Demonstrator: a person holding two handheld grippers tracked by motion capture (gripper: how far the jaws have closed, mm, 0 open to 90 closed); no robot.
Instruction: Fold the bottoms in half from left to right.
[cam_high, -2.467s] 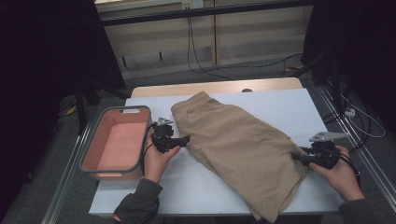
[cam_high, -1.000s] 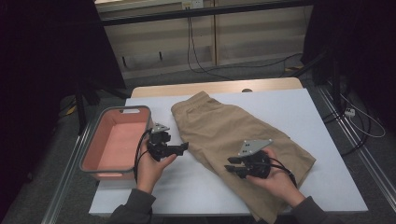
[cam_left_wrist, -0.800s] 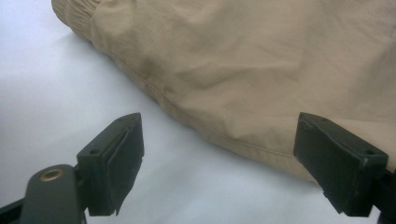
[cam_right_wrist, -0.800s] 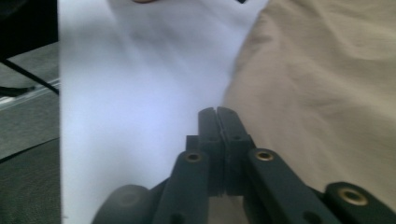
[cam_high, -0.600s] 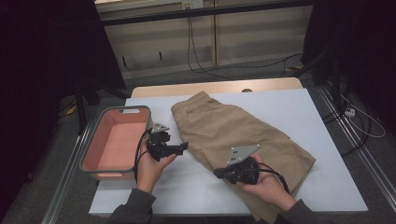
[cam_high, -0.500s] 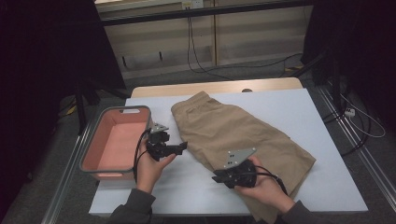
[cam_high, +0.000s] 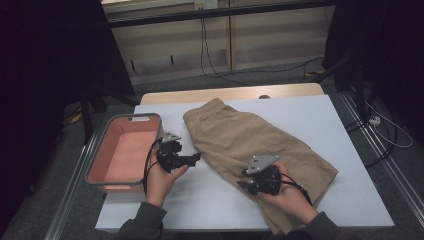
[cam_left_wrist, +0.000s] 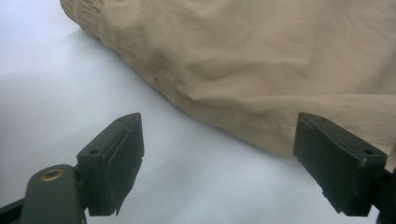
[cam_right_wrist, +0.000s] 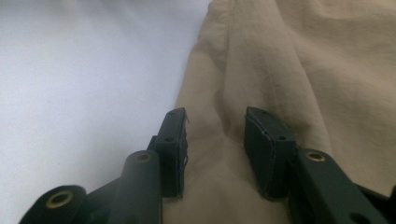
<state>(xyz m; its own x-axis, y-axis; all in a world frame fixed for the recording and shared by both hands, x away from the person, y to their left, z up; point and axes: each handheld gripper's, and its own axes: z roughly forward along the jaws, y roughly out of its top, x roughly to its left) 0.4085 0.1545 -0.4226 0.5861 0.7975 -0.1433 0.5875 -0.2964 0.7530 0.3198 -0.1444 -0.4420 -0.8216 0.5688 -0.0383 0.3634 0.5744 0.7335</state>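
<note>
I am partway through folding the khaki cotton shorts (cam_high: 255, 145) that lie spread across the white table (cam_high: 350, 190) beside the empty pink plastic bin (cam_high: 125, 155), and my right gripper (cam_high: 246, 184) sits over their near left edge. Its jaws have just been opening and now stand partly apart with tan cloth beneath them but nothing pinched, while my left gripper (cam_high: 196, 158) waits wide open and empty, just short of the side seam. Next, I judge, each must close on its own edge.
</note>
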